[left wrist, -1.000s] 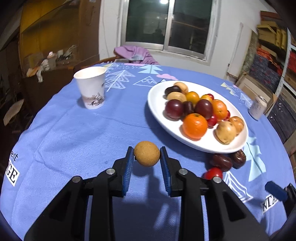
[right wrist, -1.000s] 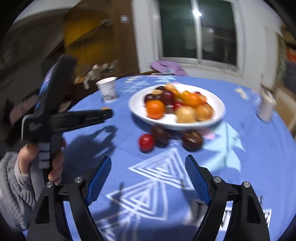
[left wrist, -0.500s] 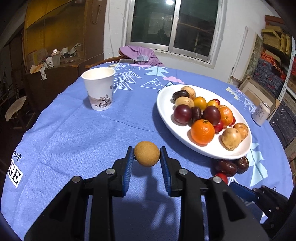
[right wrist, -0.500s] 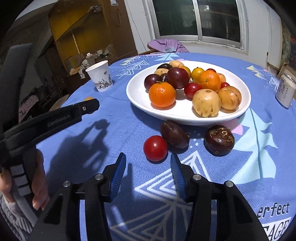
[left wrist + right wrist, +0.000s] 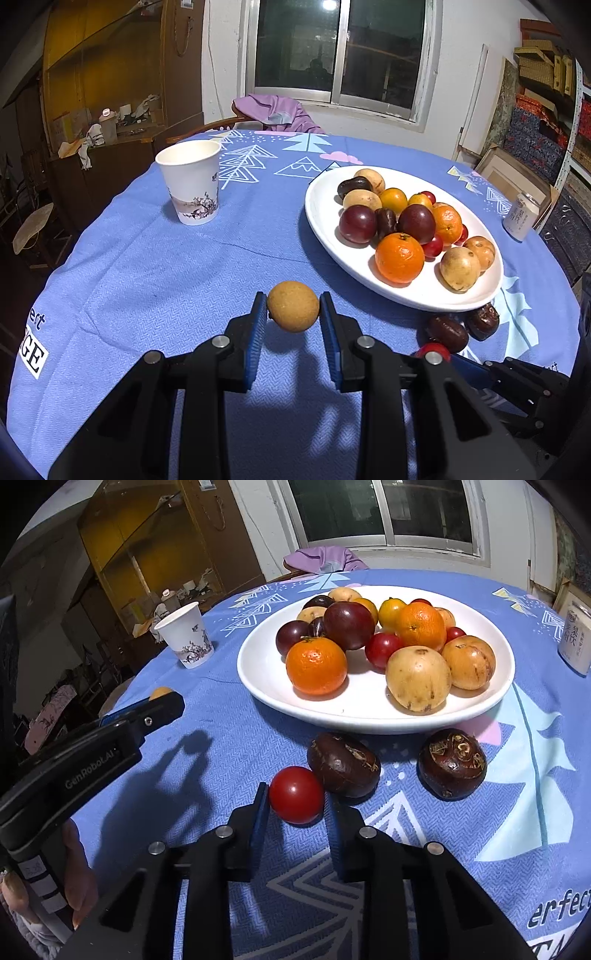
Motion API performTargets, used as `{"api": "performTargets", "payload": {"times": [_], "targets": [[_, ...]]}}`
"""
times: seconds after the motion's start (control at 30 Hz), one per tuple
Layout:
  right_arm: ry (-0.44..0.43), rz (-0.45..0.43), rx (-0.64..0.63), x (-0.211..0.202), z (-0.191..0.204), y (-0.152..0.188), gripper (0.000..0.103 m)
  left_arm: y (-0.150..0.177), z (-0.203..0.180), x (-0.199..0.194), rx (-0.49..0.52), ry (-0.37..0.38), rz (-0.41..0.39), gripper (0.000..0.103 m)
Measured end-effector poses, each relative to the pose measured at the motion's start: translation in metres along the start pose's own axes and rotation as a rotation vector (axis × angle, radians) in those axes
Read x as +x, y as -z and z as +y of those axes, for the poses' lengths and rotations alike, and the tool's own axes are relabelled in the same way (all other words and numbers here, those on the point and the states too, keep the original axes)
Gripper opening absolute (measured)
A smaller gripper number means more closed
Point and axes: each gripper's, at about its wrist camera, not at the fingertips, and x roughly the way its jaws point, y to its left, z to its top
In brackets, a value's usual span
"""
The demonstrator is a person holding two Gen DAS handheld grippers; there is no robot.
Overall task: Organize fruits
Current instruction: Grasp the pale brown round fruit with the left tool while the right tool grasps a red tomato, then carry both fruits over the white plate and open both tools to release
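Note:
My left gripper (image 5: 293, 301) is shut on a round tan fruit (image 5: 293, 305), held just above the blue tablecloth, left of the white plate (image 5: 325, 236). The plate holds several oranges, plums, tan fruits and cherry tomatoes. In front of the plate (image 5: 258, 679) lie a red cherry tomato (image 5: 296, 794) and two dark brown water chestnuts (image 5: 343, 764) (image 5: 452, 763). My right gripper (image 5: 296, 797) is closing, and its blue pads touch both sides of the tomato on the cloth. The left chestnut sits right behind the tomato, touching it.
A paper cup (image 5: 190, 184) stands at the far left of the table and a drink can (image 5: 521, 218) at the far right. A chair with purple cloth (image 5: 277, 112) is behind the table. A hand (image 5: 74, 867) holds the left gripper's handle.
The right gripper came forward and down to the red tomato, and its wide-open jaws closed around it. The left gripper kept still with the tan fruit.

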Motion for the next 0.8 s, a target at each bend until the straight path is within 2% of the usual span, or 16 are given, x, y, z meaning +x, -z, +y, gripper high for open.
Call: {"api": "performTargets", "payload": {"times": [0.3,0.5,0.6,0.8], "targets": [[-0.049,-0.011,-0.03,-0.026,0.006,0.023,0.029,0.006,-0.006,-0.005,0.03,-0.009,-0.013,0.028],[-0.071,-0.098,0.008,-0.07,-0.011,0.036,0.03,0.013,-0.018,-0.019,0.08,-0.02,-0.049,0.029],[-0.079,-0.154,0.031,-0.094,-0.022,0.031,0.03,0.014,-0.024,-0.03,0.1,-0.02,-0.083,0.029],[-0.039,-0.243,0.037,-0.132,-0.044,0.013,0.03,0.006,-0.031,-0.047,0.101,-0.003,-0.119,0.029]]}}
